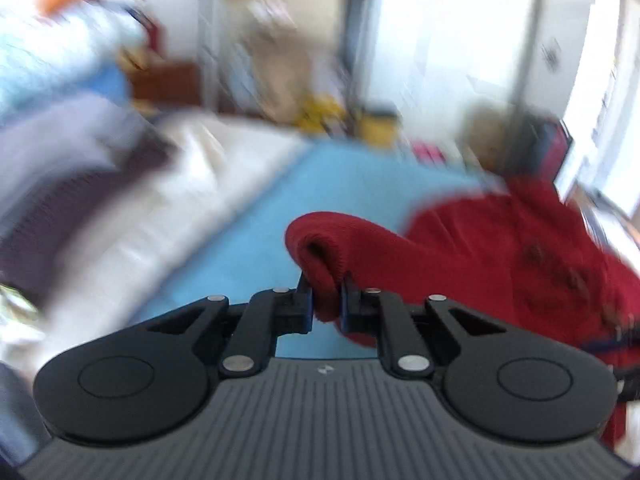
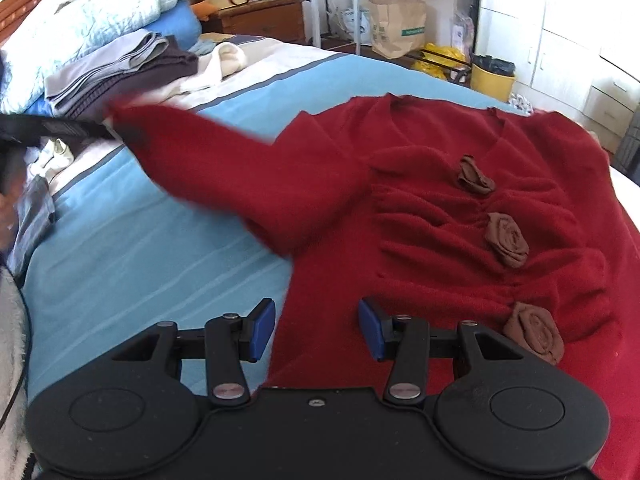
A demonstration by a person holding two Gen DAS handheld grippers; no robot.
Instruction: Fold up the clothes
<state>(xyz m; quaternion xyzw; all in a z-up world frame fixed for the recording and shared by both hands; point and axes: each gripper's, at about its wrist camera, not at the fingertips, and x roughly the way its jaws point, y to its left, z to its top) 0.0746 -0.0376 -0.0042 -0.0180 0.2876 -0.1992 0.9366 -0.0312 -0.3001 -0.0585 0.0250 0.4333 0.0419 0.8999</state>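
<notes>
Your left tongs (image 1: 326,300) are clenching the cuff of the sleeve (image 2: 224,168) of the red sweater (image 2: 460,216), the knit bunching up between the two pads, so the left hand is the one already tied to the garment. The sweater is lying face up on the blue bedspread (image 2: 132,248), its body filling the right half of the bed (image 2: 260,60) with the neckline at the far end and the hem nearest you, three brown fabric roses (image 2: 506,240) running down its front. The sleeve's long axis is running from the shoulder out toward the far left, lifting off the bedspread as it goes, so folding it means carrying the cuff back to the right, across the body. Your right tongs (image 2: 316,330) are standing released over the sweater's near left edge, pads apart and gripping nothing, well placed to pin that side if you need it. The right wrist view is giving you the whole layout and the sleeve's line, though the cuff end is smearing and the grip itself is unclear there; the left wrist view is showing the pinch plainly but blurring nearly everything beyond it, including the folded pile (image 2: 120,68) at the far left.
</notes>
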